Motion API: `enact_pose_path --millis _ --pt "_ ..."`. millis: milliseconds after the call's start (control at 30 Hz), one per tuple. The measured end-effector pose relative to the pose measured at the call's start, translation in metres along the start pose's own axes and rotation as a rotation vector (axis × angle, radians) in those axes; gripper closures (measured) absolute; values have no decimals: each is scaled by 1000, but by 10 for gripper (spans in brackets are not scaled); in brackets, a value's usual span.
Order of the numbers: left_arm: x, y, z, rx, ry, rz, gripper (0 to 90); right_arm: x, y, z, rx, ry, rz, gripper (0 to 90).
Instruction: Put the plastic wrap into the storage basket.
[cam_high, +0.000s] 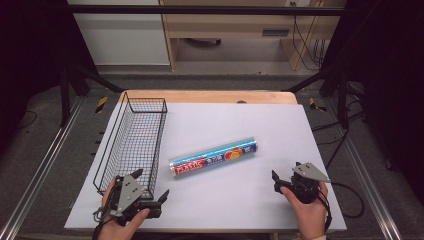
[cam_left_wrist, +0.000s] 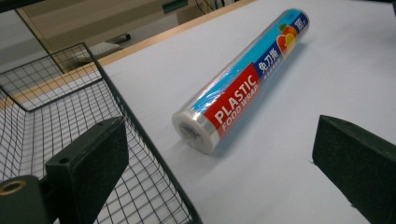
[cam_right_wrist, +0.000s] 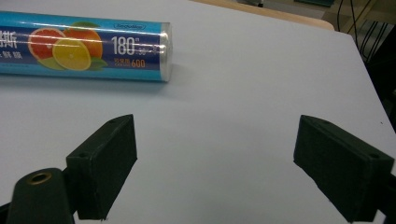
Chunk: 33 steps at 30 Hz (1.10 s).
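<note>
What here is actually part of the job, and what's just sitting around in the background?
In the job:
- roll of plastic food wrap, lying on the table
- wire basket, beside it
- left gripper and right gripper, both open

Just around:
- wooden furniture behind the table
- cables on the floor

Glossy plastic-wrapped roll (cam_high: 214, 156), wire basket (cam_high: 134, 145)

Your worktop (cam_high: 240, 125) is evenly and brightly lit from overhead, while the room around it falls into deep black at both sides of the high view. Shadows are soft and short: you see a faint one beside the plastic wrap roll (cam_left_wrist: 243, 79). Its film catches mild glare. Your close-up views look slightly soft and grainy.
</note>
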<state>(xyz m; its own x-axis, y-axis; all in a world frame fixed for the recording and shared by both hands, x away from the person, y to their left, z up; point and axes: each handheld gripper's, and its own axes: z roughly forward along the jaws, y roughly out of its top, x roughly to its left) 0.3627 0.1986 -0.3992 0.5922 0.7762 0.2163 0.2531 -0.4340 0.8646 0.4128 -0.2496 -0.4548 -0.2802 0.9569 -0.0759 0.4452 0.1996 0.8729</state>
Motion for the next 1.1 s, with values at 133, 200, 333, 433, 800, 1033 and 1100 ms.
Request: enact_pose_path --millis 133,200,333,433,800,1033,1100 --pt "-8 21 19 77 -37 66 43 1 0 -1 -2 4 -5 132" --pt "-15 41 44 78 -95 93 43 1 0 0 -1 7 -6 132" --pt "-27 62 82 93 -148 129 47 2 0 0 -1 20 -8 133" --pt "-36 74 111 116 -185 171 57 2 1 0 -4 30 -7 135" --pt "-33 78 188 192 -223 186 91 4 3 1 -10 63 -13 147" --pt "-27 70 206 253 -252 181 105 5 4 1 -15 73 -22 152" --pt "-27 67 209 285 -270 185 104 5 4 0 -15 78 -19 153"
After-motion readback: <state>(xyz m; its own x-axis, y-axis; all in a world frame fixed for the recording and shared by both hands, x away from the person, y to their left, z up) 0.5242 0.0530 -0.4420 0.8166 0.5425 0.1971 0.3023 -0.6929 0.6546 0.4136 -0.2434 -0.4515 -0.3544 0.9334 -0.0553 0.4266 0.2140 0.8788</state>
